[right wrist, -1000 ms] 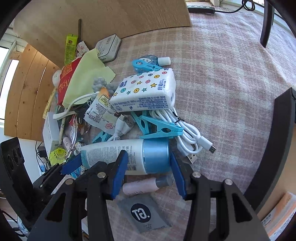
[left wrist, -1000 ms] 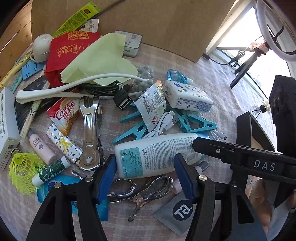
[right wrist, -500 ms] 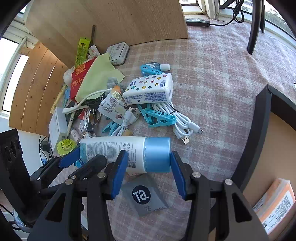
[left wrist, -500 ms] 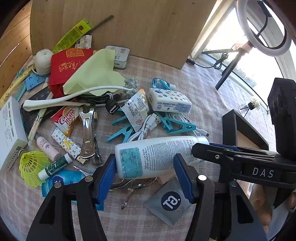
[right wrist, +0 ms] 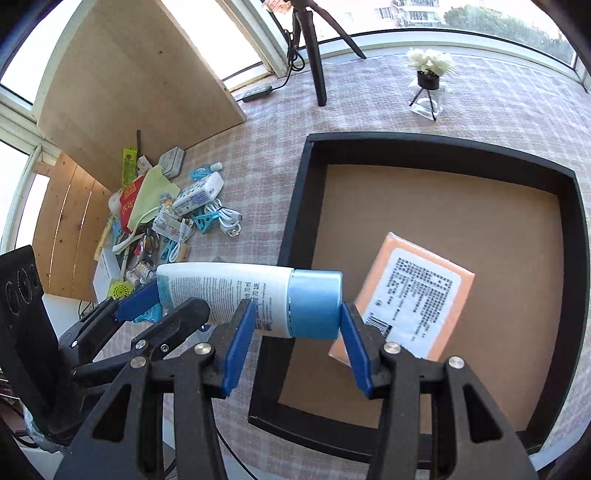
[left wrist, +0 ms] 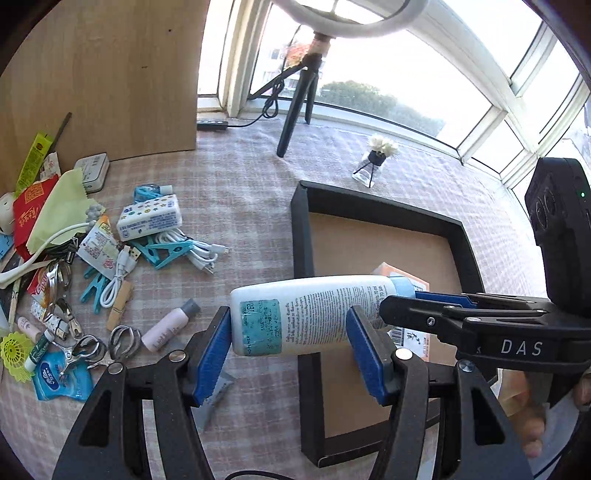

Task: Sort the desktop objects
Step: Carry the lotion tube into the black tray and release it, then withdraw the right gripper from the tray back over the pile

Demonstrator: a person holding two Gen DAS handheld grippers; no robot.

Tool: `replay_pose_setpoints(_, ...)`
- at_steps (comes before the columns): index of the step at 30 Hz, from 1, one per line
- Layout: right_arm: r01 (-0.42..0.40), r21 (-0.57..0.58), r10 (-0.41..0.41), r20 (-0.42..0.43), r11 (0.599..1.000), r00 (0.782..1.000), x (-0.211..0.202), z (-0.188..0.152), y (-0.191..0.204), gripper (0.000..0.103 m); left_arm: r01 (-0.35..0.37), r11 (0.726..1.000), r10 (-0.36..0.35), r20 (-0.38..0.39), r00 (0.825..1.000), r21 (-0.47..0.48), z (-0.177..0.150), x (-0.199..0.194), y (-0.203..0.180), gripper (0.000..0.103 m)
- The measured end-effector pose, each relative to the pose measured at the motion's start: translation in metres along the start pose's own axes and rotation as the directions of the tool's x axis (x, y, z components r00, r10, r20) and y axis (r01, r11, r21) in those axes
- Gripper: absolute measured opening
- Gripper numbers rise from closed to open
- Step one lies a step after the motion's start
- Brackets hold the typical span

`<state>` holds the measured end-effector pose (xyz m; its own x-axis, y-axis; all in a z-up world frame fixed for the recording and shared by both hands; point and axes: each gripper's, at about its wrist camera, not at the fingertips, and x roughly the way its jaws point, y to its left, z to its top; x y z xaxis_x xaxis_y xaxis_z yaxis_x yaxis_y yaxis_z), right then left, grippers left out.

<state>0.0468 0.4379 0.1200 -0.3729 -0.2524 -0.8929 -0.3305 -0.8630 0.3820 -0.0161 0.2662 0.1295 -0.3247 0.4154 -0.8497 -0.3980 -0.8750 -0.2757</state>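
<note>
We have lifted the tube [left wrist: 306, 314] from the pile [left wrist: 110, 254] to the box [right wrist: 295, 206]; both grippers' fingers [left wrist: 212, 347] pinch it.

Left wrist view: pale checked tablecloth [left wrist: 251, 177] covers the desk. Wooden board [left wrist: 110, 74] stands upright at 10–11 o'clock, bottom edge on the cloth. Ring light [left wrist: 351, 14] at 12, only the lower arc in shot, on a black tripod [left wrist: 295, 110] w/ legs down on the cloth just right of the board. Black cable [left wrist: 271, 110] hangs off the tripod and runs left to a small black block [left wrist: 211, 125] by the window sill. Small vase w/ white flowers [left wrist: 376, 158] at approx 1 o'clock, right of the tripod and apart from it. Windows [left wrist: 424, 74] span 12–3; trees [left wrist: 369, 96] outside.
</note>
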Motion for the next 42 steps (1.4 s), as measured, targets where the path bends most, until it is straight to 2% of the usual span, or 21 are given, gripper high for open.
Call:
replay_pose_setpoints(4,0.019,0.059,-0.021,0.020,0.998,1.000,-0.024,-0.025,-0.039,0.047,0.040,0.996,-0.038,-0.028,0.999,0.077,-0.008,0.010,-0.044,0.059)
replay_pose_setpoints(8,0.053,0.066,-0.057,0.050,0.996,0.997,-0.043,-0.045,-0.057,0.046,0.070,0.991,-0.063,-0.058,0.996,0.115,-0.018,0.013,-0.072,0.059)
replay_pose_setpoints(11,0.102,0.058,-0.107,0.100,0.993,0.989,-0.059,-0.055,-0.063,0.046,0.022,0.989,-0.015,-0.048,0.999,0.144,-0.026,0.011,-0.083,0.062)
replay_pose_setpoints(16,0.107,0.055,-0.113,0.130,0.993,0.985,-0.069,-0.063,-0.063,0.046,-0.044,0.988,0.048,-0.022,0.999,0.145,-0.033,0.005,-0.084,0.070)
replay_pose_setpoints(22,0.110,0.007,-0.110,0.146,0.994,0.983,-0.065,-0.068,-0.044,0.046,-0.124,0.984,0.124,0.010,0.992,0.131,-0.041,-0.011,-0.069,0.071)
replay_pose_setpoints(31,0.101,-0.081,-0.088,0.155,0.992,0.984,-0.053,-0.072,0.001,0.047,-0.147,0.988,0.146,0.022,0.989,0.053,-0.051,-0.038,-0.027,0.071)
replay_pose_setpoints(42,0.105,-0.193,-0.076,0.152,0.976,0.986,-0.030,-0.079,0.068,0.047,-0.220,0.975,0.222,0.053,0.974,-0.039,-0.065,-0.072,0.033,0.075)
